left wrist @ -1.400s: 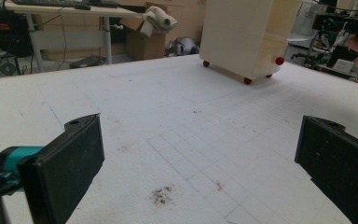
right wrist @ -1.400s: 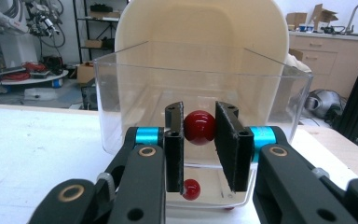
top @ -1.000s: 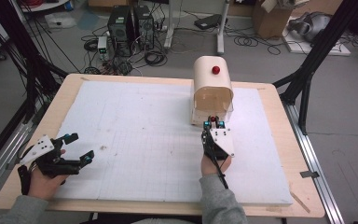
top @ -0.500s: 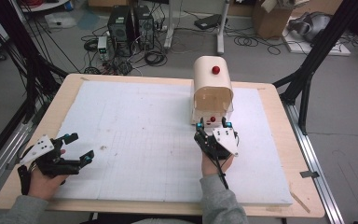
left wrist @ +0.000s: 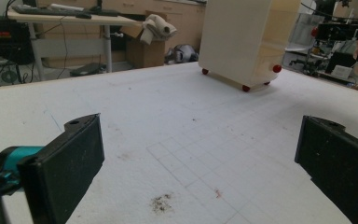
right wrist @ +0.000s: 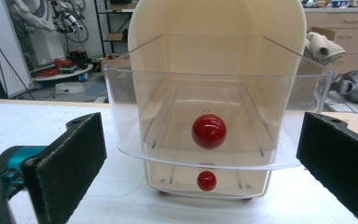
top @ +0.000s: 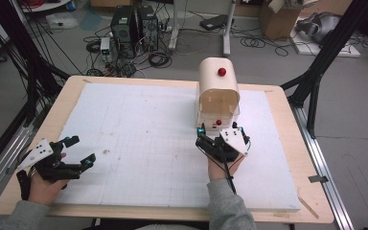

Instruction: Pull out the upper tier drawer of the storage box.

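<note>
We see the upper drawer (right wrist: 216, 116) pulled out at 12 o'clock, seemingly empty; right gripper (right wrist: 200, 154) and left gripper (left wrist: 196, 163) gape, grasping nothing.

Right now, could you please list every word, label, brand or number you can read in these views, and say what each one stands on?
No text can be read in any view.
The cream drawer box, its clear drawer and red knobs carry no label.
The white mat bears only a faint grid.
The computer towers and cardboard boxes on the floor are too small to show any print.
</note>
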`<state>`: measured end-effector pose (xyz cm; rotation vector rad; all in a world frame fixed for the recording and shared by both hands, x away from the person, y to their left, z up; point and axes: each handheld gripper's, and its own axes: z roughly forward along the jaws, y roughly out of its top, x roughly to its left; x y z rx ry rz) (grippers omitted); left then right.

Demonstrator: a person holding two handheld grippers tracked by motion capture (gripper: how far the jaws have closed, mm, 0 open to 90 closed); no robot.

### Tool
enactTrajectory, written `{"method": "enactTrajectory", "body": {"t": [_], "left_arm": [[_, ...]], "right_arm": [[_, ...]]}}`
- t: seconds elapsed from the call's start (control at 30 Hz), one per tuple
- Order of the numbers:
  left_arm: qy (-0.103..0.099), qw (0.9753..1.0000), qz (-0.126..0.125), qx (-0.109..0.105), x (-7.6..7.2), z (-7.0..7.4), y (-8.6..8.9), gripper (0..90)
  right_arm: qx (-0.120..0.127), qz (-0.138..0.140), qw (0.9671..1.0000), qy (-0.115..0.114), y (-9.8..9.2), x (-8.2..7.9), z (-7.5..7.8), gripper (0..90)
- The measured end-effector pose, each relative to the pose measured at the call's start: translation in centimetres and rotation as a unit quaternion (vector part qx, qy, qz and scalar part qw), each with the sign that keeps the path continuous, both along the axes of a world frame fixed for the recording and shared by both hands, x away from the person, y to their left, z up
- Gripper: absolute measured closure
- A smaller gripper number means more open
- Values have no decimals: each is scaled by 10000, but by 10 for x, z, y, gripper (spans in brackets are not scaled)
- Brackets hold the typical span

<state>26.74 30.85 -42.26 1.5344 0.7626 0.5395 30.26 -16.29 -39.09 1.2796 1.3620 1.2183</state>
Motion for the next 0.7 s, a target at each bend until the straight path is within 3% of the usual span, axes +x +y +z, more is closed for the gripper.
{"method": "enactTrajectory", "body": {"t": [0.3,0.47,0.57,0.6,0.7], "left_arm": [[-117,9998,13,-135,-2,2,2,18],[-156,9998,39,-132,-3,2,2,18],[-175,9998,60,-107,-3,2,2,17],[-182,9997,79,-114,-3,2,2,17],[-244,9996,120,-110,-4,2,2,17]], "right_arm": [[-5,137,9999,6,-6,-3,3,1],[-20,453,9989,104,-19,-7,6,1],[37,1186,9923,362,-41,-10,8,1],[37,1186,9923,362,-41,-10,8,1],[60,1918,9792,655,-69,-16,5,1]]}}
